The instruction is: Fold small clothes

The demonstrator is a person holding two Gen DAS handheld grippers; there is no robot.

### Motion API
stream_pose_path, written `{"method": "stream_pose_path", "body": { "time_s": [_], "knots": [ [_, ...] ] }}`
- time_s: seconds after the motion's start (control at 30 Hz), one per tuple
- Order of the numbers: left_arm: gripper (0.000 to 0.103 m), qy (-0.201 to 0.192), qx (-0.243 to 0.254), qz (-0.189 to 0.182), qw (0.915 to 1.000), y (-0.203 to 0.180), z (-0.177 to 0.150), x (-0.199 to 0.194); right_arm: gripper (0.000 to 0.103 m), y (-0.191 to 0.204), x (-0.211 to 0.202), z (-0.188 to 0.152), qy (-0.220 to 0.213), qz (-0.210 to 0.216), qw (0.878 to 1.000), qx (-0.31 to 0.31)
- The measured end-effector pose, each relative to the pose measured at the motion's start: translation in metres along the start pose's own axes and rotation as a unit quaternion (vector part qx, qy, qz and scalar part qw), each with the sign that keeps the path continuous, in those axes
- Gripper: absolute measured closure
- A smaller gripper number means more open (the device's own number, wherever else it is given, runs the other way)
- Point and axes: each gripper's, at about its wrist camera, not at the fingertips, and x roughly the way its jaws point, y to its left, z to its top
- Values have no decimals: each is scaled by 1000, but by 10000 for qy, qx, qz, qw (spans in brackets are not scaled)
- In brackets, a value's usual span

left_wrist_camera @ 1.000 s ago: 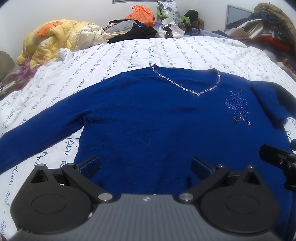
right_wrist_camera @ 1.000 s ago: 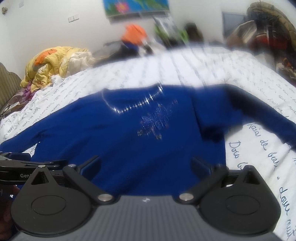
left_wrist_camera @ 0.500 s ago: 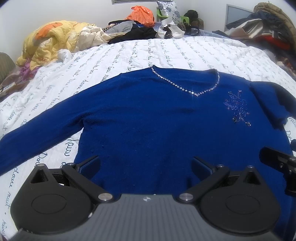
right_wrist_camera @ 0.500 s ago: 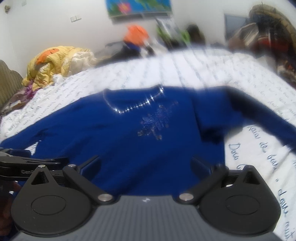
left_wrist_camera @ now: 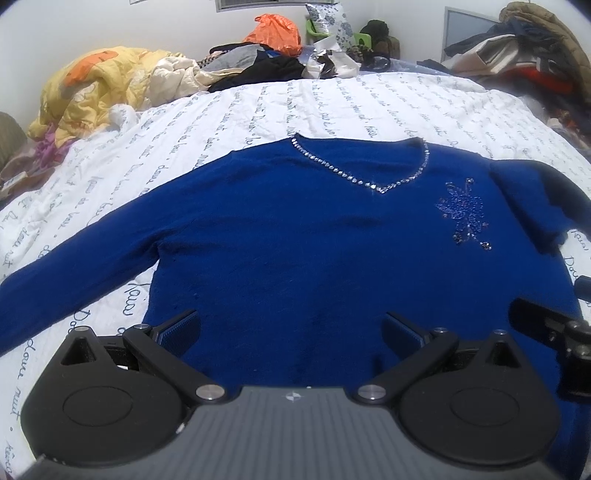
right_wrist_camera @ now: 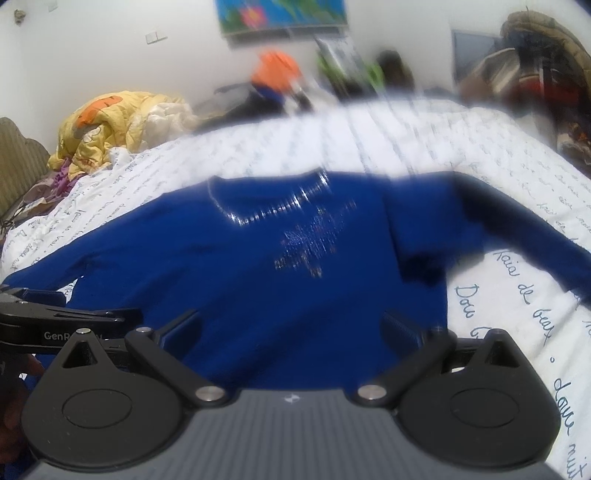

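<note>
A royal-blue V-neck sweater (left_wrist_camera: 295, 240) with a rhinestone neckline and a beaded flower lies flat, front up, on the white bedsheet (left_wrist_camera: 332, 107). Its left sleeve stretches out to the left; its right sleeve bends at the shoulder and runs off right in the right wrist view, where the sweater (right_wrist_camera: 240, 266) is blurred. My left gripper (left_wrist_camera: 291, 325) hovers open over the sweater's lower hem with nothing between its fingers. My right gripper (right_wrist_camera: 291, 325) is also open above the hem's right part, empty. Each gripper shows at the other view's edge.
A yellow quilt (left_wrist_camera: 92, 85) is piled at the bed's far left. Mixed clothes and an orange bag (left_wrist_camera: 275, 31) lie along the far edge. More garments (left_wrist_camera: 535, 55) are heaped at the right. The sheet (right_wrist_camera: 535, 314) with script print extends right of the sweater.
The right wrist view has tilted up and drawn back slightly, showing more wall, with motion blur. The left gripper has barely moved. The sweater lies as before.
</note>
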Motion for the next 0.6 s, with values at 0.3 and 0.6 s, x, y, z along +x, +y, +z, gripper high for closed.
{"method": "stream_pose_path", "body": {
  "time_s": [0.3, 0.6],
  "knots": [
    [0, -19, 3, -5, 10000, -2, 2, 1, 0, -65, -16, 7, -442, -972, 9943, 38],
    [0, 19, 62, 24, 10000, -5, 0, 4, 0, -195, -31, 6, -541, -2663, 9623, 138]
  ]
}}
